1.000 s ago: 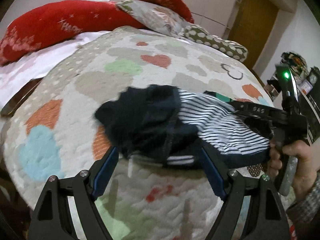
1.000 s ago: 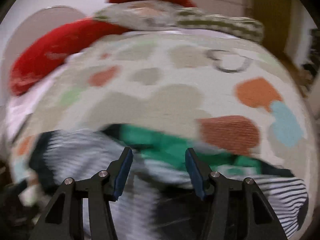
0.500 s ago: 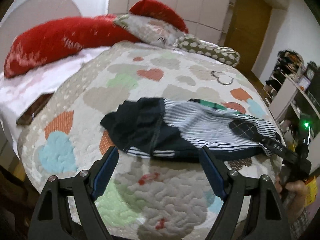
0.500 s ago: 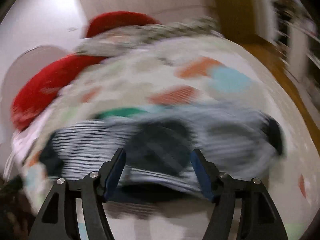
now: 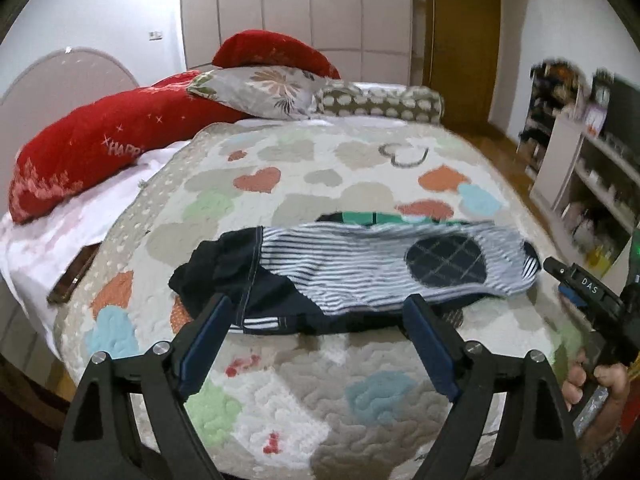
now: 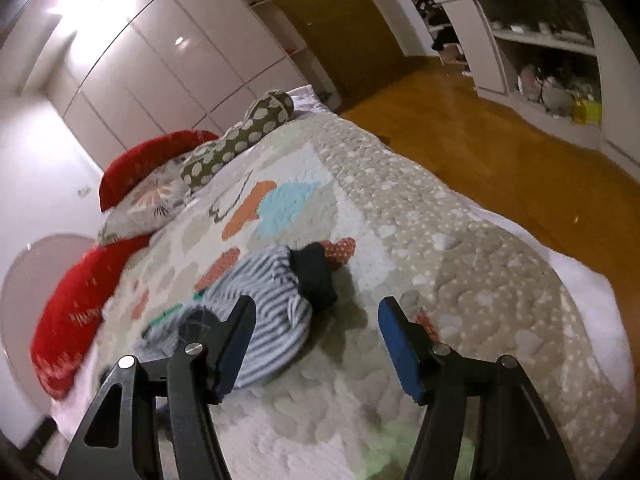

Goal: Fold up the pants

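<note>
Bedroom with white wardrobe doors and a wooden floor; a bed (image 5: 360, 392) under a cream quilt with pastel hearts fills both views. Navy-and-white striped pants (image 5: 360, 268) lie across the quilt's middle, seemingly folded lengthwise, a navy checked knee patch (image 5: 446, 262) uppermost and the navy cuff (image 6: 316, 276) toward the bed's right edge. Left tongs (image 5: 316, 336) hover spread just short of the near hem, gripping nothing; right tongs (image 6: 316, 340) hang spread beside the cuff end, likewise empty. For a clean cross-fold, pinch both layers at the cuff end and carry them level toward the waistband.
</note>
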Action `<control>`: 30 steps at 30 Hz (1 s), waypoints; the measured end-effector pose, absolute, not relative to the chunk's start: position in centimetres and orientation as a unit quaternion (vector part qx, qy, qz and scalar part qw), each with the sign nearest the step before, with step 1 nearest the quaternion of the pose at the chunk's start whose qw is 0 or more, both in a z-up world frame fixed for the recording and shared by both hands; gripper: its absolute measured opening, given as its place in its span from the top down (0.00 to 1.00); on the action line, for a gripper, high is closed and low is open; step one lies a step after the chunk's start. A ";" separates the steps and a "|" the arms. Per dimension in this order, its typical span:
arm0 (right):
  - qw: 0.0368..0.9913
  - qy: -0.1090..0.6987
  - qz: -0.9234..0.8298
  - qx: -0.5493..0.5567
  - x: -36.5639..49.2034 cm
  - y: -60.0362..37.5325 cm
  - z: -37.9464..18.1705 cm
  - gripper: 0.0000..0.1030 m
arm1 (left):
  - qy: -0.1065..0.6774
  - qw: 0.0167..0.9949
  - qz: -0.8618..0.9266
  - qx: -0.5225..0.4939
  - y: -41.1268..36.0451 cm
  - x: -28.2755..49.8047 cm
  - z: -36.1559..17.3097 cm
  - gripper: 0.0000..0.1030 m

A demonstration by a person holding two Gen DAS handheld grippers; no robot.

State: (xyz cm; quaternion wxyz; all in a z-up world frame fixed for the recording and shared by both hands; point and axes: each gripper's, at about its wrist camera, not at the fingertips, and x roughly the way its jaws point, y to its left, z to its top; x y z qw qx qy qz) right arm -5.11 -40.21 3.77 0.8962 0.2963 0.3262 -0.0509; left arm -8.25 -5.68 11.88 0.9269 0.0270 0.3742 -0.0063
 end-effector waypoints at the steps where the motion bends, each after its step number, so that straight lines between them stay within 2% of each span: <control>1: 0.899 0.331 -0.052 0.282 -5.1 -39.8 3.5 0.32 | 0.378 0.925 -0.004 0.036 -6.2 -8.2 11.7 0.16; 15: 0.921 0.336 -0.063 0.184 -5.4 -38.0 0.5 0.27 | 0.417 0.903 -0.012 0.104 -9.7 -8.2 9.6 0.16; 30: 0.928 0.336 -0.070 0.143 -5.0 -36.7 0.2 0.20 | 0.441 0.892 -0.010 0.099 -8.6 -7.6 7.9 0.16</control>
